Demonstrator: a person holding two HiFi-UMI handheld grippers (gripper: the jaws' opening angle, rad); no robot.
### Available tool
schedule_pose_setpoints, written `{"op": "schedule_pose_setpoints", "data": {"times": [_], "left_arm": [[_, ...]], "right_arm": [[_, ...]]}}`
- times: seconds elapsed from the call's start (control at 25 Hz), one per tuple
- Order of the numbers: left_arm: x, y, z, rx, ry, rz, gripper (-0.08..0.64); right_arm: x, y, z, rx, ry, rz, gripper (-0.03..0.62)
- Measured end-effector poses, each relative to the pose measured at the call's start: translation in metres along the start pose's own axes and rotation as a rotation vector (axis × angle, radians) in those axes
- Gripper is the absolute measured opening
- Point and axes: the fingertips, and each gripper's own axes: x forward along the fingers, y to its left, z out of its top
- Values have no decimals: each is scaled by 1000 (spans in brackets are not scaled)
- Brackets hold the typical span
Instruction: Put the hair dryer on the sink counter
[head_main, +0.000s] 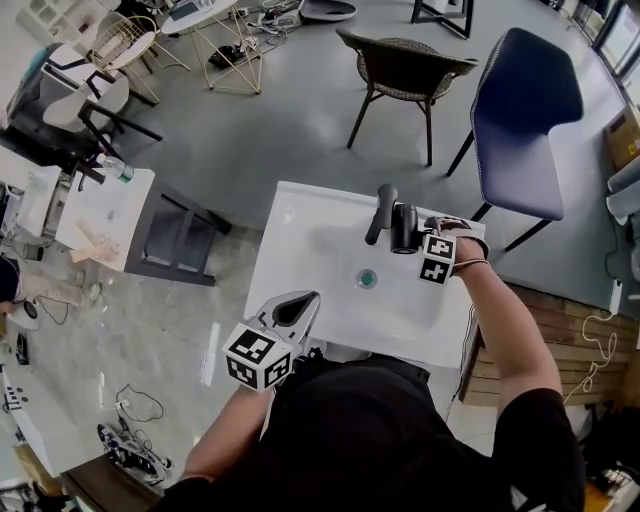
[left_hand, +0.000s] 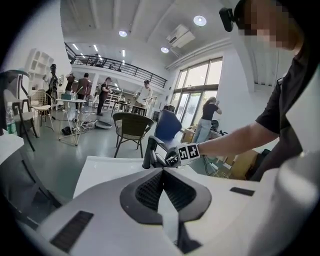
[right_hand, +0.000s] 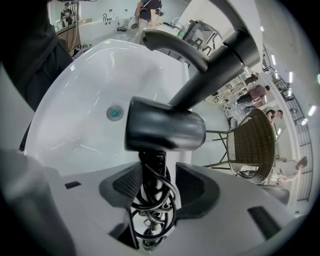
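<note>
Gripping hair dryer (right_hand: 165, 131) handle, right tongs (right_hand: 159, 184), beside faucet (right_hand: 225, 55).

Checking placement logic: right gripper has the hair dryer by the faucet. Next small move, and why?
Probably lower the right gripper slightly until the hair dryer rests on the sink counter beside the faucet, before opening. Its handle and wound cord sit between the jaws, and contact with the counter isn't clear.

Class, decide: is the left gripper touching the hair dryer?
Apart. The head view shows the left gripper at the sink's near edge and the hair dryer far across it, by the tap.
</note>
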Motion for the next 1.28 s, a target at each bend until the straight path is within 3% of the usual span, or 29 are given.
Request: {"op": "schedule_pose_setpoints", "data": {"times": [0.52,0.76,1.08,1.28], "left_arm": [[-3,-4,-2,8,-4,-15,0],[-5,-1,-2,14,0,-37,0],[-4,4,-2,34,1,-101,0],[-1,4,1,61,4,-161,0]], "right_arm": [[2,2,-3,-34,26,-54,176],[-1,3,-3,-66,48,-83,222],[-18,15,-4,-21,66,-115,238],[-43,18,-4,123,41,-165,238]]}}
